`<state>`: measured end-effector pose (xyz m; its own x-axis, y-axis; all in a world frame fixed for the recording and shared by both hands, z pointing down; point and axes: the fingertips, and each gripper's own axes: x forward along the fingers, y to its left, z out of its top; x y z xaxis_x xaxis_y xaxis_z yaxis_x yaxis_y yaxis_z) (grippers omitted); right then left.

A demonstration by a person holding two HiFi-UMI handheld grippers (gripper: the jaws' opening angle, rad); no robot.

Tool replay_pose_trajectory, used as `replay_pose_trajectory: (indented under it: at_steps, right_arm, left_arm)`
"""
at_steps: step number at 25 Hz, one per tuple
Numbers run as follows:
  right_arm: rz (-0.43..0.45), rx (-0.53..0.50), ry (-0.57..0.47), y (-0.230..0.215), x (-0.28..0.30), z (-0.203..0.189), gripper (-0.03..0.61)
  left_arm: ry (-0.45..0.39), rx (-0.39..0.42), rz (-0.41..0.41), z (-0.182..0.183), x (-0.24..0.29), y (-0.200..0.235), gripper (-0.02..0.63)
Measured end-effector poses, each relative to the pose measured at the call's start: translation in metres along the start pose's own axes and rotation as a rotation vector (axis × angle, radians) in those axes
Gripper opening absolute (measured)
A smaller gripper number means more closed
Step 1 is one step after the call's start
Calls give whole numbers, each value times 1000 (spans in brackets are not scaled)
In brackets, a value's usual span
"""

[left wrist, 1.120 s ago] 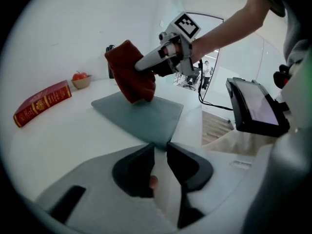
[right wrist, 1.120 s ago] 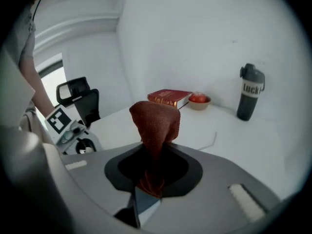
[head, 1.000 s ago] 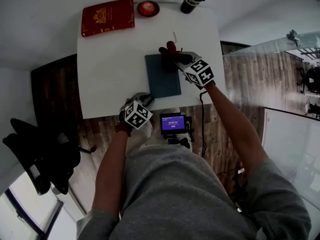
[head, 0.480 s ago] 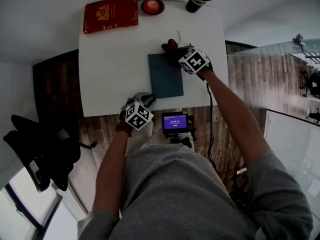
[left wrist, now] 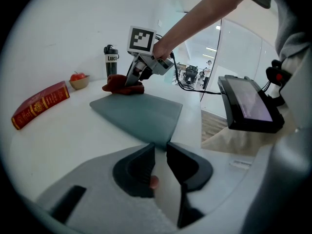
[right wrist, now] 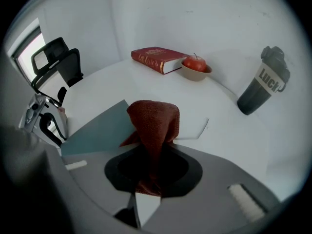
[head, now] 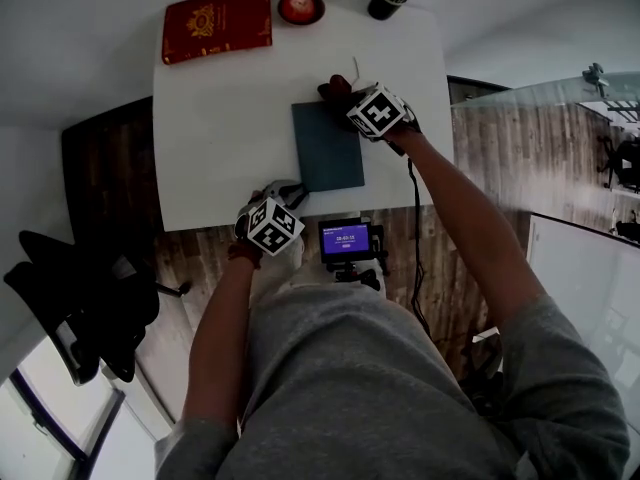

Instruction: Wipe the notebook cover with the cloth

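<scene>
The right gripper (left wrist: 132,80) was clenched on the red cloth (right wrist: 153,121), which touched down at the far right corner of the grey-blue notebook (head: 328,148). The notebook lay flat near the front edge of the white table (head: 220,138). The left gripper (left wrist: 161,147) rested at that edge, its 2 jaws released with a narrow gap, the notebook's near corner just at their tips. A dark tumbler (right wrist: 261,87) read "Luck". The red book's (head: 217,24) gold print and the small screen's (head: 345,240) digits were too small to read.
</scene>
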<state>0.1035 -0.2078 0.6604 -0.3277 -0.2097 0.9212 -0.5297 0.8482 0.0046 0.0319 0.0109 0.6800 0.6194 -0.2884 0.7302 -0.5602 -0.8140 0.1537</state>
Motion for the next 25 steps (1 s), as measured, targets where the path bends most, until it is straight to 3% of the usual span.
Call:
replay_pose_trajectory:
  at_steps: [13, 25]
  right_arm:
    - [-3, 76, -32, 25, -7, -18, 74]
    - [45, 51, -34, 64, -15, -44, 72]
  left_arm:
    - [0, 7, 5, 0, 1, 0, 86]
    - [-1, 9, 7, 1, 1, 1, 86]
